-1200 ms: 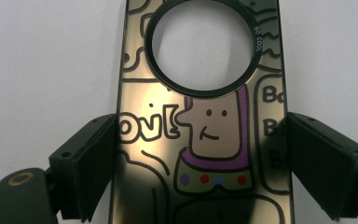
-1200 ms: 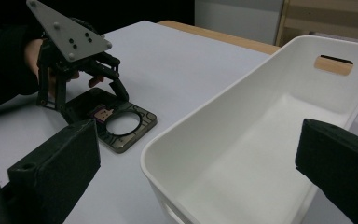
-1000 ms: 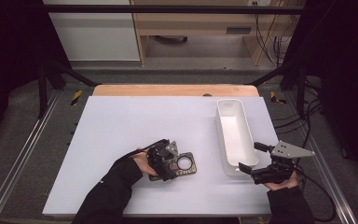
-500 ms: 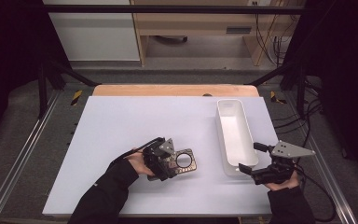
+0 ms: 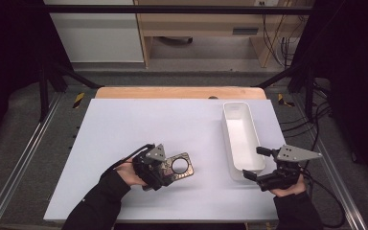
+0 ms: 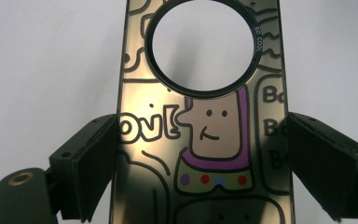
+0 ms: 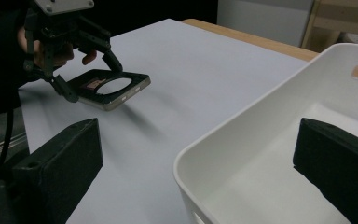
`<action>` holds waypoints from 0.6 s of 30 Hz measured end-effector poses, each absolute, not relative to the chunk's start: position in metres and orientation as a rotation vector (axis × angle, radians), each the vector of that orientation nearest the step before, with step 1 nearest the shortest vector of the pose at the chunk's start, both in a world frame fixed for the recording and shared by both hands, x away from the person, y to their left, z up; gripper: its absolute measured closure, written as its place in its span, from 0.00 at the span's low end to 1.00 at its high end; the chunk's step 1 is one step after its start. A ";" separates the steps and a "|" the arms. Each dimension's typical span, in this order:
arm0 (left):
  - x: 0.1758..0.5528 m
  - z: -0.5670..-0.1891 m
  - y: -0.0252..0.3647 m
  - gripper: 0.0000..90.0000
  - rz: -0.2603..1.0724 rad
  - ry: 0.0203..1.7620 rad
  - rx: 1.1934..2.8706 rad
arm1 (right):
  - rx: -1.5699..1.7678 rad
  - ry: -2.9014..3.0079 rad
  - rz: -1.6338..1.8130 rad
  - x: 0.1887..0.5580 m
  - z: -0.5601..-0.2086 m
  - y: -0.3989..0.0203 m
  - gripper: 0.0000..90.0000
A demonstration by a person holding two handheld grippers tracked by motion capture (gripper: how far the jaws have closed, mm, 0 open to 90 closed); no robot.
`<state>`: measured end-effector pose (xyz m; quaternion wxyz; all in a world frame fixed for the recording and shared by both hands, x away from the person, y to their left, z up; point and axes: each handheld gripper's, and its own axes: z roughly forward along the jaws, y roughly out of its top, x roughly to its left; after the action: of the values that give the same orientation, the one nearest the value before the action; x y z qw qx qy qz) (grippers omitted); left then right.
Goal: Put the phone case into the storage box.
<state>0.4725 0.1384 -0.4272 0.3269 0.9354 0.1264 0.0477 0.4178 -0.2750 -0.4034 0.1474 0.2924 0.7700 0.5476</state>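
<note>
Lab — framed rig table [image 5: 124, 124], cables [image 5: 311, 120]

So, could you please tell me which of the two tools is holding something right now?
The left tool: its jaws are clamped on the edges of the cartoon-printed phone case, lifted off the table. The right tool stands open and empty by the white bin.

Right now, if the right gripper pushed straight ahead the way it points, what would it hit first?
Probably the white bin: its near corner sits just ahead of the open right gripper, between the jaws. Depth is hard to judge, but nothing else lies closer.
</note>
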 end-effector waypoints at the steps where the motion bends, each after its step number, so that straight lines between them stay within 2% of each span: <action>1: 0.472 -0.427 0.138 0.13 0.125 0.331 2.450 | 0.830 2.223 1.574 0.418 -0.403 -0.273 0.02; 18: 0.458 -0.428 0.171 0.13 0.103 0.379 2.388 | 0.724 2.312 1.583 0.421 -0.396 -0.238 0.02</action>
<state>0.4579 0.1706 -0.4275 0.3532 0.9232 0.1465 0.0398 0.4211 -0.2382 -0.3965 0.1232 0.2484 0.7927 0.5429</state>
